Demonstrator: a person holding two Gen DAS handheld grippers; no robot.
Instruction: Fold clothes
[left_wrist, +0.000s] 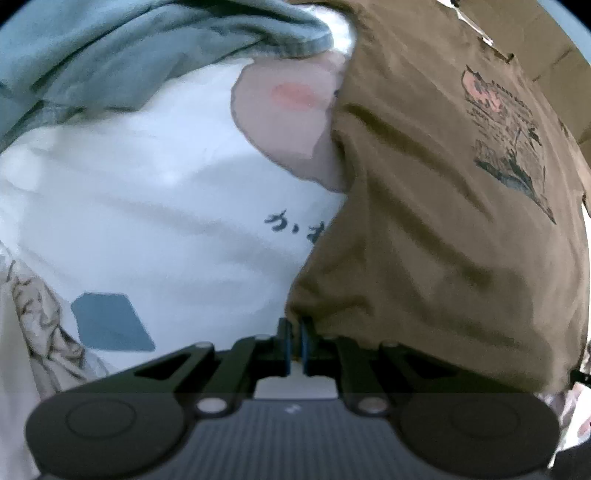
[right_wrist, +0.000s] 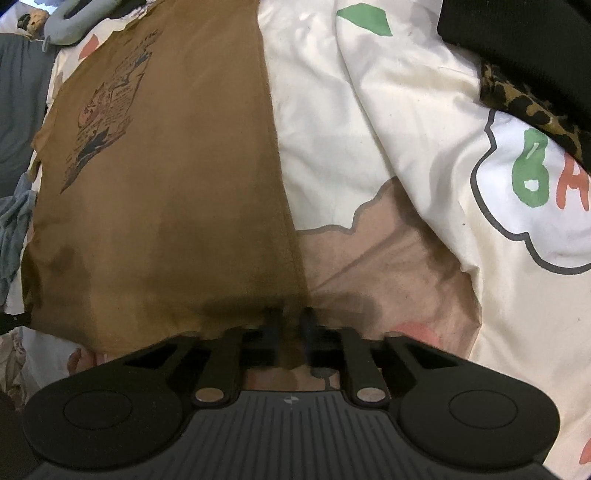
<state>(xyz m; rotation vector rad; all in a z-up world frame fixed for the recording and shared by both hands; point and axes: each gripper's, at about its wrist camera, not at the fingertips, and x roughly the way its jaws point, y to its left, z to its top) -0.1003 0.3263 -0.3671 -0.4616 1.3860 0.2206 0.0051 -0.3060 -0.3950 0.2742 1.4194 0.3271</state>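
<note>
Pinching the near hem of the brown T-shirt (left_wrist: 424, 221), my left claw (left_wrist: 294, 332) has its blue-padded fingers drawn almost together on a corner of the cloth at 6 o'clock in its own view. From that corner the shirt spreads up toward 1 o'clock, its printed graphic (left_wrist: 509, 144) lying near 2 o'clock. To the left of the shirt, from 9 to 11 o'clock, lies the white printed bedsheet (left_wrist: 147, 206), with a blue shape at 8 o'clock and dark lettering near the centre. A grey-blue garment (left_wrist: 129, 48) is bunched over the sheet at 11 o'clock.

My right claw (right_wrist: 290, 321) is likewise closed down on the brown T-shirt (right_wrist: 166, 184), gripping its near edge at 6 o'clock in the right wrist view. There the shirt fills the left half, from 7 up to 12 o'clock, lying flat on the bedsheet (right_wrist: 369, 122), its graphic at 10 o'clock. At 1 o'clock there is a green shape on the sheet, and at 3 o'clock green and red letters inside a cloud outline. A black garment (right_wrist: 524, 40) with leopard-print trim sits at 2 o'clock.
</note>
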